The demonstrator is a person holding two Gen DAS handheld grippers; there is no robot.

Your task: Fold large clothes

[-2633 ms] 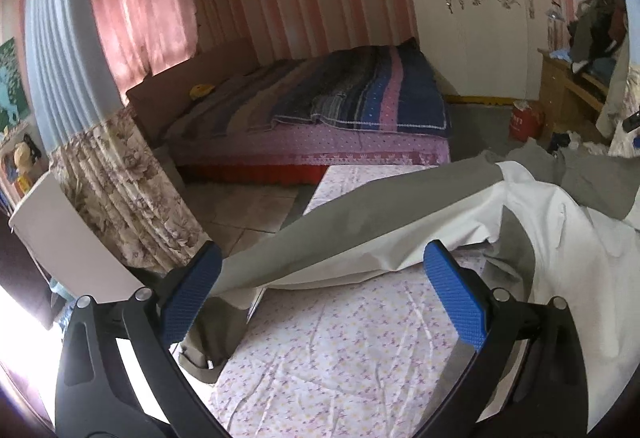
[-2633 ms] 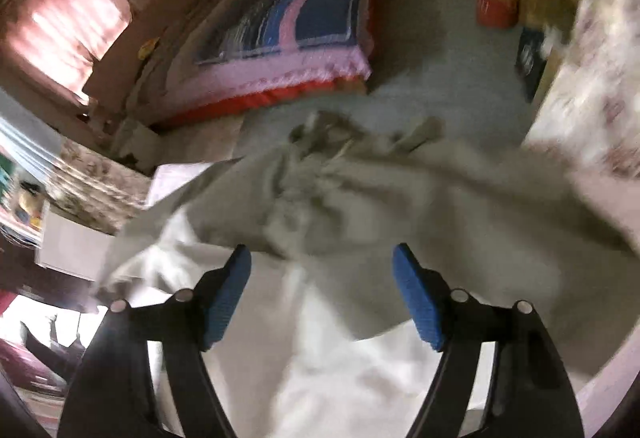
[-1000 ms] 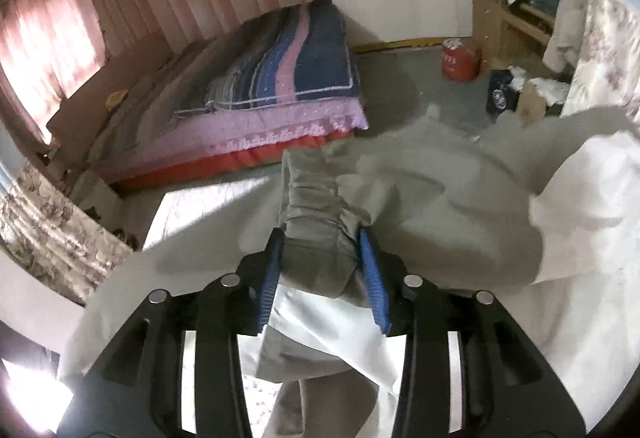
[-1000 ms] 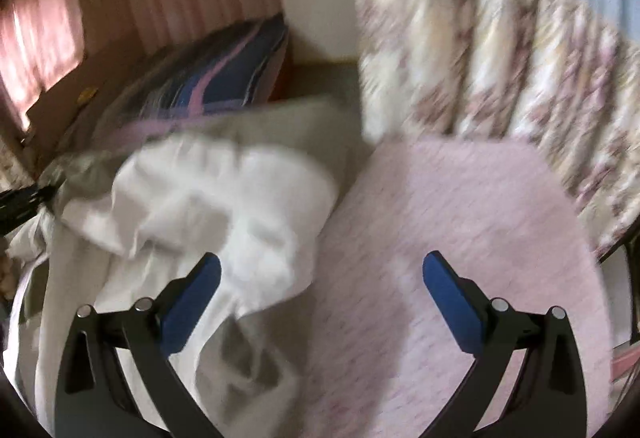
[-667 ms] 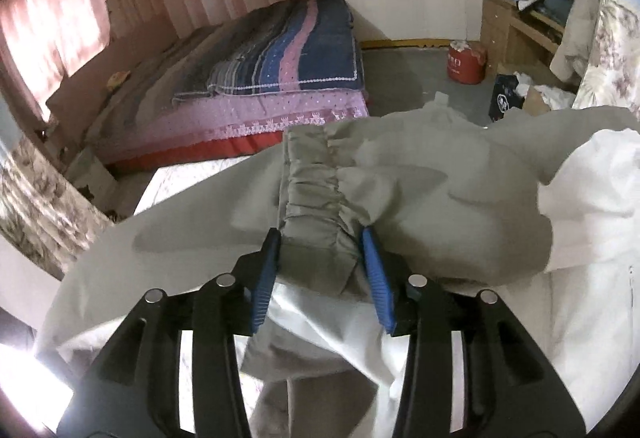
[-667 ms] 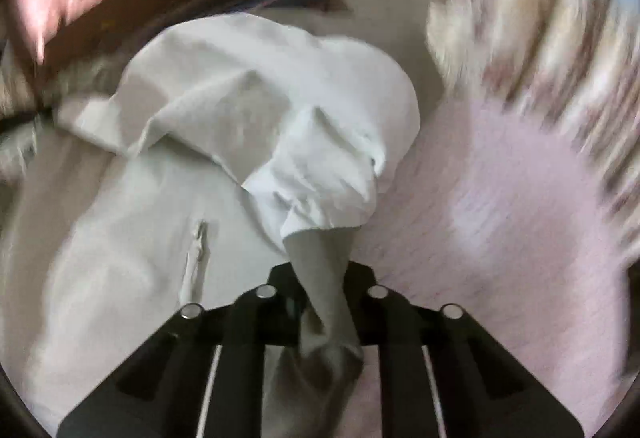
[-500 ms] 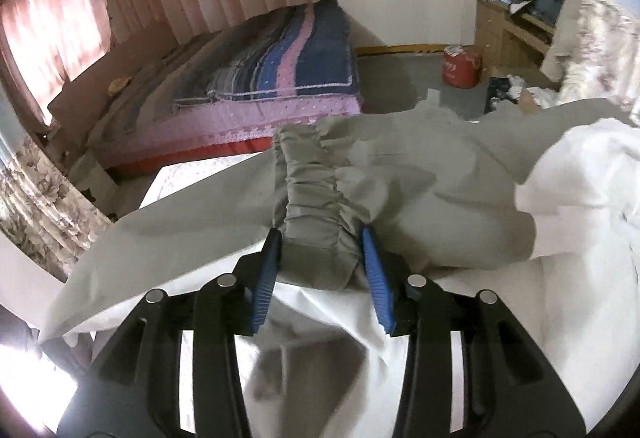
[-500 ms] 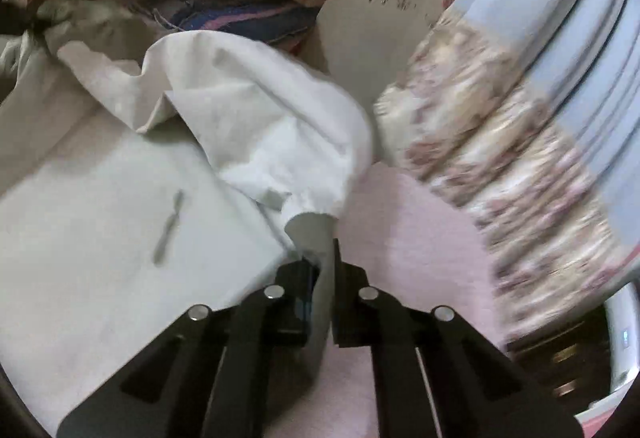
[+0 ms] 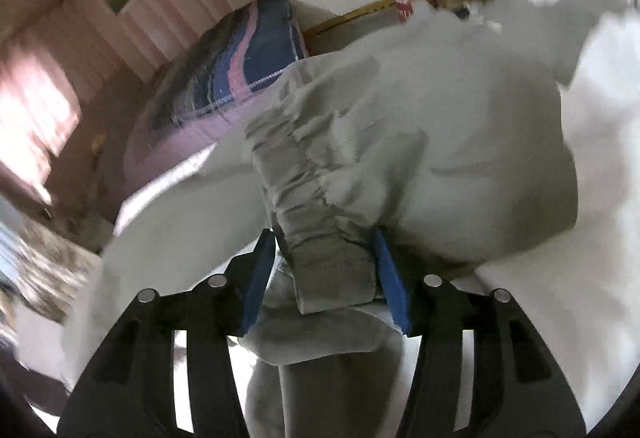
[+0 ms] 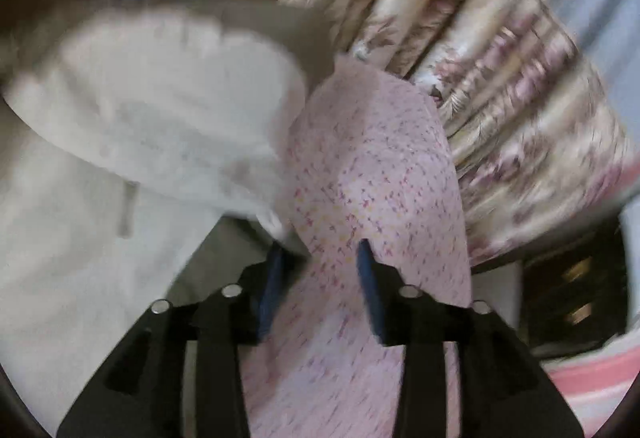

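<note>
Bed w/ striped blanket [image 9: 244,65], pink curtain [image 9: 36,117], floral curtain [image 10: 500,85], pink floral sheet [image 10: 380,173].

Grey/white jacket [image 9: 420,157] bunched, elastic cuff [image 9: 320,238] raised, rest on sheet.

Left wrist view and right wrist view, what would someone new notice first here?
In the left wrist view, the left gripper pinches the gathered grey cuff of a large grey and white jacket that fills the frame. Behind it, upper left, lies a bed with a striped blanket. In the right wrist view, the right gripper is open over the pink speckled sheet, floral curtains beyond.
</note>
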